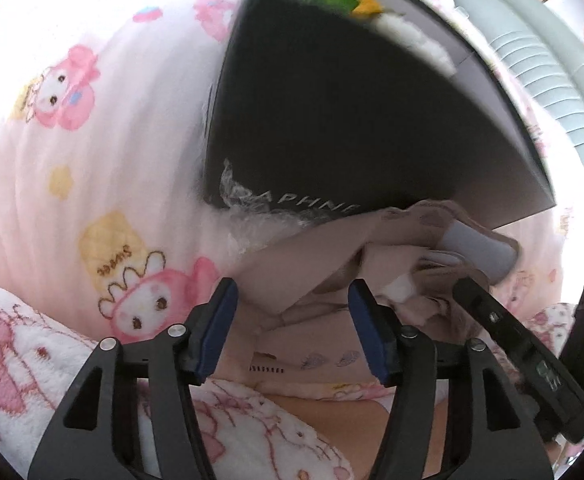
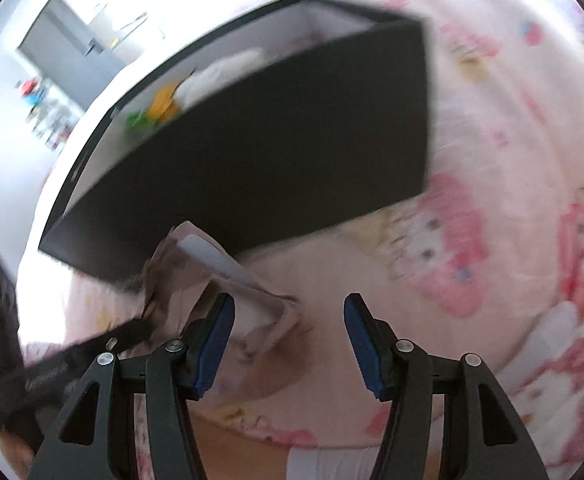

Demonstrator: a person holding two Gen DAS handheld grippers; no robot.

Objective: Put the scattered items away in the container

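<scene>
Bright daylight, blown-out white at upper left in both views, motion blur on the box and bedsheet, heavy fisheye curvature, dark vignette corners.

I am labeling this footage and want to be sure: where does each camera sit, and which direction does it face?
Left wrist: sits on the left gripper, faces forward over its open fingers at the black box and a beige pouch; the other gripper's finger intrudes at right.
Right wrist: sits on the right gripper, open, facing the same black box and beige pouch.
Shared: box, pouch, pink cartoon bedsheet.
</scene>
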